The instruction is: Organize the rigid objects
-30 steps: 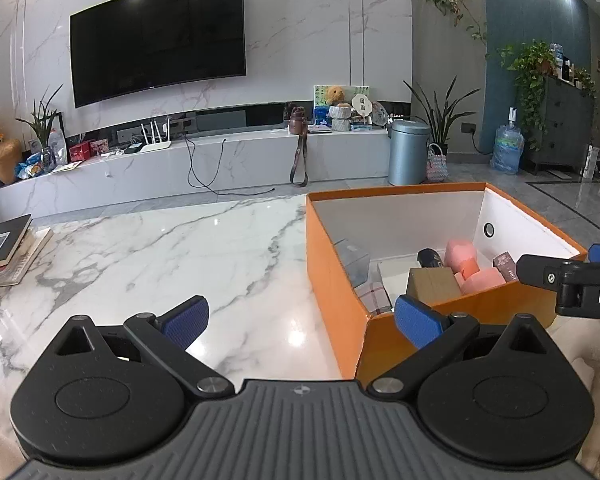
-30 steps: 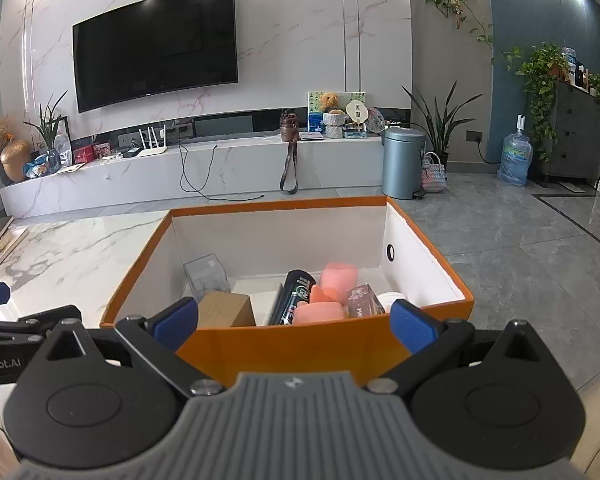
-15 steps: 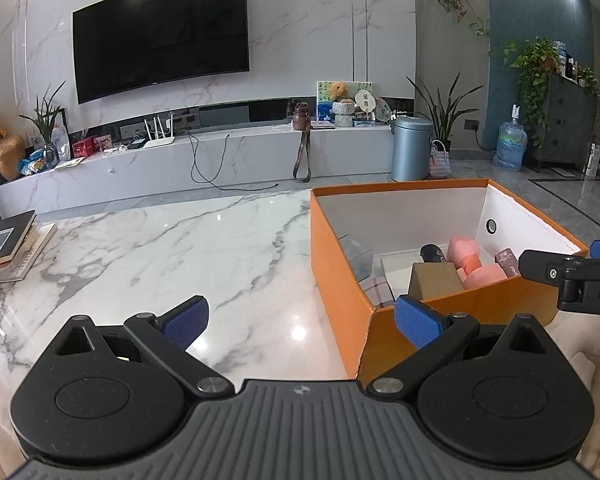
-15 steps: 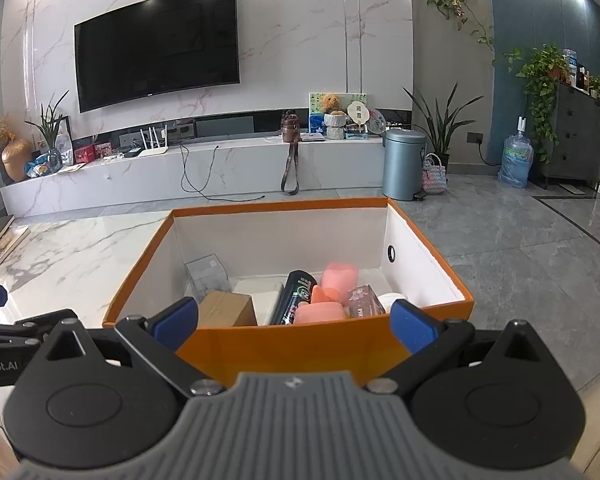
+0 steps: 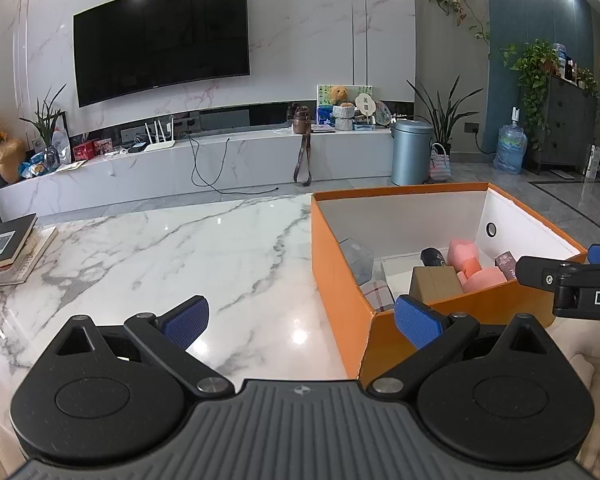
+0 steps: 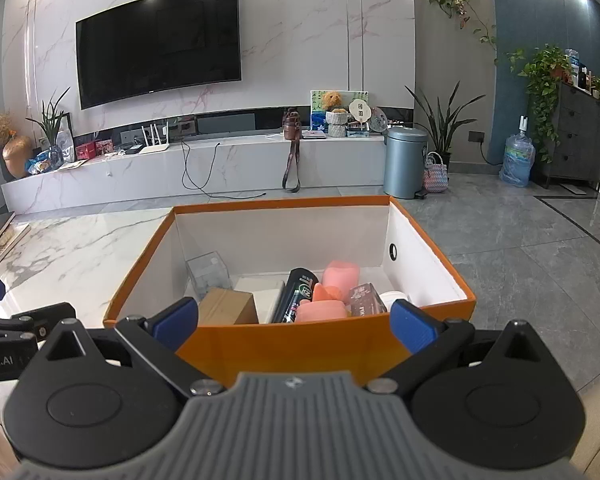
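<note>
White marble table (image 5: 148, 264) is seen beneath the left gripper (image 5: 300, 322) and right gripper (image 6: 294, 322), both spread wide and empty. "DA" and "obot.AI" are read on their bodies. Just ahead, an orange box (image 6: 284, 346) is filled with a black can (image 6: 296, 294), pink pieces (image 6: 340, 276) and a brown carton (image 6: 228, 306).

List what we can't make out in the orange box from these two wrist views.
- Box floor nearest the cameras: hidden by the near wall of the orange box in both views.
- White item, right wrist view: mostly hidden behind the wall and the small dark carton.
- Black tube, left wrist view: only its end shows behind the brown carton.
- Carton label: too small to read.
</note>
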The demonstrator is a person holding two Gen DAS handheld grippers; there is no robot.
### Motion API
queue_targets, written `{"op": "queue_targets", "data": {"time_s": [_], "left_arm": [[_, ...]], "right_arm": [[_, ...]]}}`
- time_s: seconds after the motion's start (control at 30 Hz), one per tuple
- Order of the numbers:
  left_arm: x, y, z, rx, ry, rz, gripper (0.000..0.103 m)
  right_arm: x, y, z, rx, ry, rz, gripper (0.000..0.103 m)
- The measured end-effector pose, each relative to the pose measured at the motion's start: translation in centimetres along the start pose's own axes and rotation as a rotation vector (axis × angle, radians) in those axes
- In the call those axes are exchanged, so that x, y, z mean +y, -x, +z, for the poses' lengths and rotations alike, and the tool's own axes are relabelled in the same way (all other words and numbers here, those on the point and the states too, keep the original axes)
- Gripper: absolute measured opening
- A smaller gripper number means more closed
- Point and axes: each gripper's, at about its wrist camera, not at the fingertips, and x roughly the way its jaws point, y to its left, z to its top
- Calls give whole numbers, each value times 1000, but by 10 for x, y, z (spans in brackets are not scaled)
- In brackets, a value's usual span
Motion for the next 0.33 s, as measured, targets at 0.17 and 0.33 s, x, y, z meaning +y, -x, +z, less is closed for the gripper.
{"op": "queue_targets", "data": {"time_s": [0.17,0.33], "left_arm": [[0,0,0,-3,1,0,103],[0,0,0,-4,1,2,103]], "right_arm": [[0,-1,0,3,0,5,101],[0,-1,0,3,1,5,101]]}}
